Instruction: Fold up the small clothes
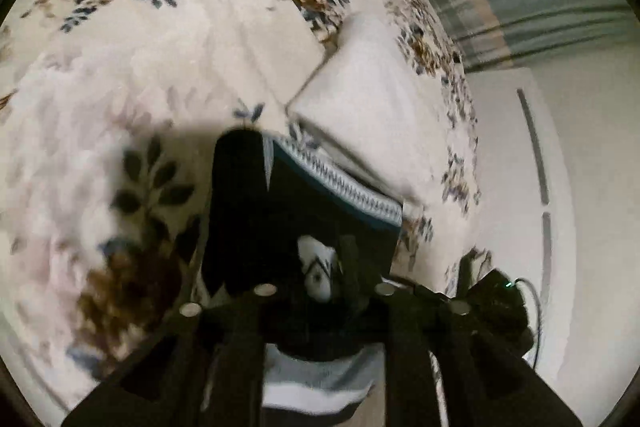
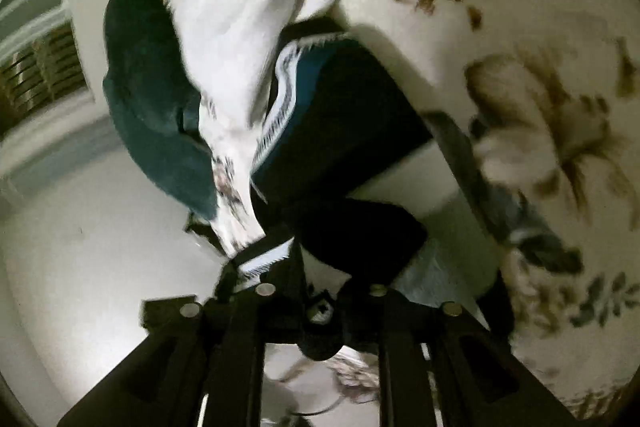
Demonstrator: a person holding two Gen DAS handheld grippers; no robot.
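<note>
Dark garment point(image 1: 320, 203) with a patterned band point(image 1: 352, 187) along one hem lay draped right over the tips of both claws, close to the side edge of the bed point(image 1: 160, 67), where the flowered cover drops toward the pale floor. Just beyond it a white folded cloth point(image 1: 380, 99) sat along that same edge, and a green cloth point(image 2: 152, 99) hung off the edge behind that.

From the left wrist camera I saw the left claw point(image 1: 316, 259) with its fingers only slightly apart and dark fabric bunched against them. The picture was smeared, so I could not tell whether the pads were pinching the fabric or merely lying under it. The right claw point(image 2: 324, 259) looked much the same: a narrow gap, the garment point(image 2: 340, 115) heaped over one finger, the end of the band beside the other, and again I could not tell if it was gripped.

I judged the piece light, limp and thin. It would sag and crease wherever it was let go, and it would slide easily on the smooth cover. The band seemed the firmest part, so I reckoned the two ends of that hem were the best places to take hold, one claw at each corner, keeping it taut while laying it flat
</note>
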